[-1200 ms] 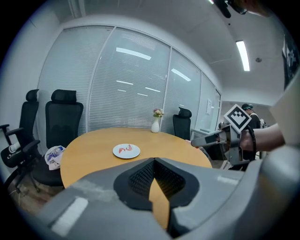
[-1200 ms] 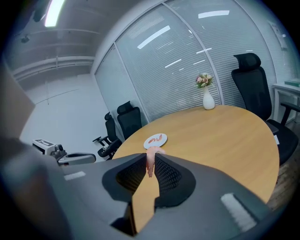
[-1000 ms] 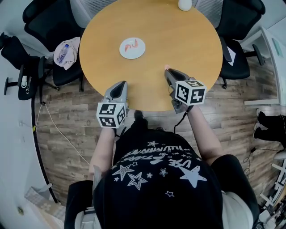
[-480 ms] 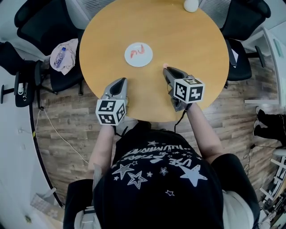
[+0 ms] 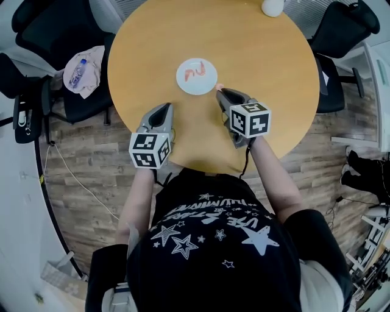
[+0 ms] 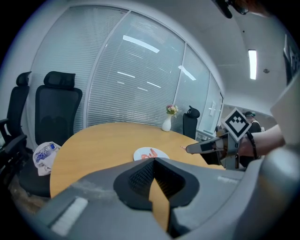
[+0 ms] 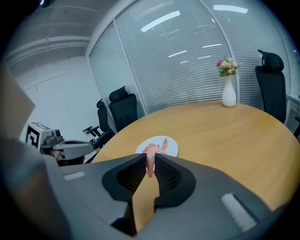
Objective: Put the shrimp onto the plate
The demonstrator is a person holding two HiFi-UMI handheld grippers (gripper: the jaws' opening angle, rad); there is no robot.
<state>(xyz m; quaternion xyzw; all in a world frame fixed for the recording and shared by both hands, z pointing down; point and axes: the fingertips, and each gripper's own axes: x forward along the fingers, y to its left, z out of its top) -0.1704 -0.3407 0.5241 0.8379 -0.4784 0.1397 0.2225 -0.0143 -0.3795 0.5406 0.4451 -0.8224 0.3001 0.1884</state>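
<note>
The right gripper [image 7: 150, 164] pinches the small pink shrimp [image 7: 150, 153] mid-body just beside the plate's [image 7: 171, 146] right rim, the left gripper [image 6: 153, 164] closed on nothing; the shrimp looks light, soft and slippery, so a gentle mid-body hold suits it.

Tabletop tally
One plate [image 5: 197, 89], two shrimp [image 5: 190, 73] on it, a third shrimp [image 7: 150, 160] in the right gripper [image 5: 220, 92]; one vase [image 5: 272, 7] at the far edge.

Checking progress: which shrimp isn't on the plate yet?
The shrimp pinched in the right gripper; the other shrimp lie on the plate.
</note>
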